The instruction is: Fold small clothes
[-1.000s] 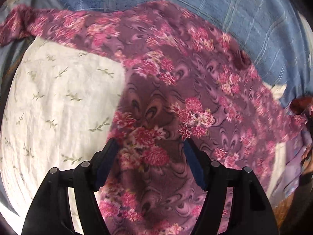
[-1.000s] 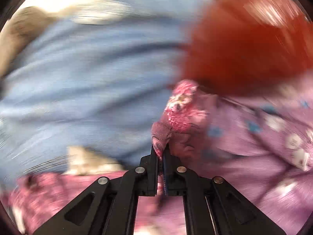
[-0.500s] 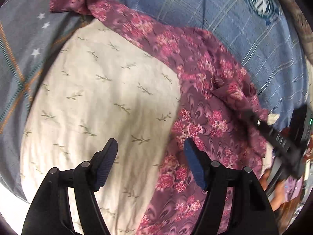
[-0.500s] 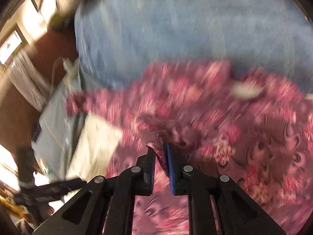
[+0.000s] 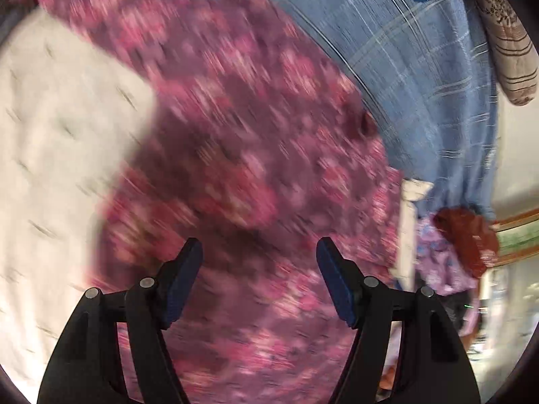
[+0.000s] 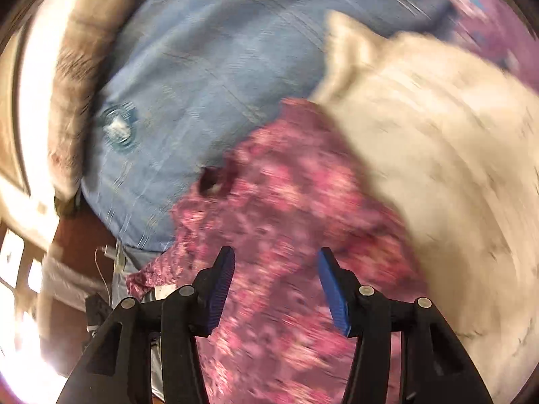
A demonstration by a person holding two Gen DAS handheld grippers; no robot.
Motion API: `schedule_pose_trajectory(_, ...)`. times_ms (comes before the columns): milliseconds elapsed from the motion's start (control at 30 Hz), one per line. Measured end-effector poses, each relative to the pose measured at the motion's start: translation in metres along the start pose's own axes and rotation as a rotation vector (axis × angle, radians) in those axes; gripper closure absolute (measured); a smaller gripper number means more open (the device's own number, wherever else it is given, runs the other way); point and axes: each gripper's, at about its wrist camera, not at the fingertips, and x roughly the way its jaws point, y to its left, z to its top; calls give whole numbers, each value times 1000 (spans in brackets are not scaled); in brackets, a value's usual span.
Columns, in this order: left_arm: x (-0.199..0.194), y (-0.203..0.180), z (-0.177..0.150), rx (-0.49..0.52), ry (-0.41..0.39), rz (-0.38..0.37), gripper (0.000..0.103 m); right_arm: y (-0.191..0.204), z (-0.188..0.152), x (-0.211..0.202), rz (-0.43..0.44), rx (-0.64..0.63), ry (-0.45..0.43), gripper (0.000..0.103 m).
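Observation:
A purple garment with pink flowers (image 5: 242,155) lies spread on the bed, partly over a cream leaf-print cloth (image 5: 57,155). My left gripper (image 5: 259,259) is open and empty just above the garment. In the right wrist view the same flowered garment (image 6: 276,208) lies below my right gripper (image 6: 276,266), which is open and empty, with the cream cloth (image 6: 438,155) to its right. Both views are motion-blurred.
A blue plaid sheet with a round crest (image 5: 421,77) covers the bed behind the garment. A brown striped pillow (image 5: 505,40) lies at the far right. A lilac patterned cloth (image 5: 438,259) and a red cloth (image 5: 468,235) sit at the bed's right edge.
My right gripper has let go of the flowered garment's edge and opened wide. My left gripper stayed open and swung back over the garment.

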Motion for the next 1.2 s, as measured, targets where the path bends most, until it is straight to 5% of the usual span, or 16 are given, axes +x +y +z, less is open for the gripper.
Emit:
schedule_pose_trajectory(233, 21, -9, 18, -68, -39, 64, 37, -27, 3, 40, 50, 108, 0, 50)
schedule_pose_trajectory(267, 19, -17, 26, -48, -70, 82, 47, -28, 7, 48, 36, 114, -7, 52)
schedule_pose_trajectory(300, 15, -30, 36, -2, -114, 101, 78, -28, 11, 54, 19, 126, -15, 54)
schedule_pose_trajectory(333, 11, -43, 45, 34, -137, 116, 90, -23, 17, 59, 31, 127, -18, 73)
schedule_pose_trajectory(367, 7, -50, 51, 42, -156, 111, 90, -17, 24, 59, 65, 107, -22, 100)
schedule_pose_trajectory(500, -16, -60, 43, 120, -250, 104, 89, 7, 36, 27, 171, 8, -125, 100)
schedule_pose_trajectory(600, 9, -28, 19, 132, -153, 208, 86, -8, 22, 33, 132, 13, -61, 100)
schedule_pose_trajectory(667, 31, -9, 11, 106, -62, 214, 88, -31, 5, 49, 9, 13, 20, 100)
schedule_pose_trajectory(733, 16, -5, 6, 122, -105, 180, 87, -49, -7, 52, 21, 48, 49, 101)
schedule_pose_trajectory(867, -26, -5, 9, 112, -137, 74, 80, -35, -12, 19, 37, 23, 50, 86)
schedule_pose_trajectory(933, -38, -11, 13, 115, -181, 64, 56, -16, -10, -3, 57, -53, 17, 86)
schedule_pose_trajectory(967, -43, -12, 18, 99, -206, 62, 52, -4, -6, -15, 55, -106, -28, 81)
schedule_pose_trajectory(1000, -46, -12, 20, 85, -220, 54, 50, 6, 0, -23, 44, -150, -72, 73)
schedule_pose_trajectory(1033, -47, -12, 25, 76, -223, 48, 48, 15, 10, -25, 33, -183, -109, 46)
schedule_pose_trajectory(1067, -42, -15, 31, 70, -212, 52, 48, 24, 24, -20, 2, -204, -137, 30)
schedule_pose_trajectory(1200, -5, -26, 46, 66, -131, 118, 48, 32, 69, 37, -175, -239, -108, 33)
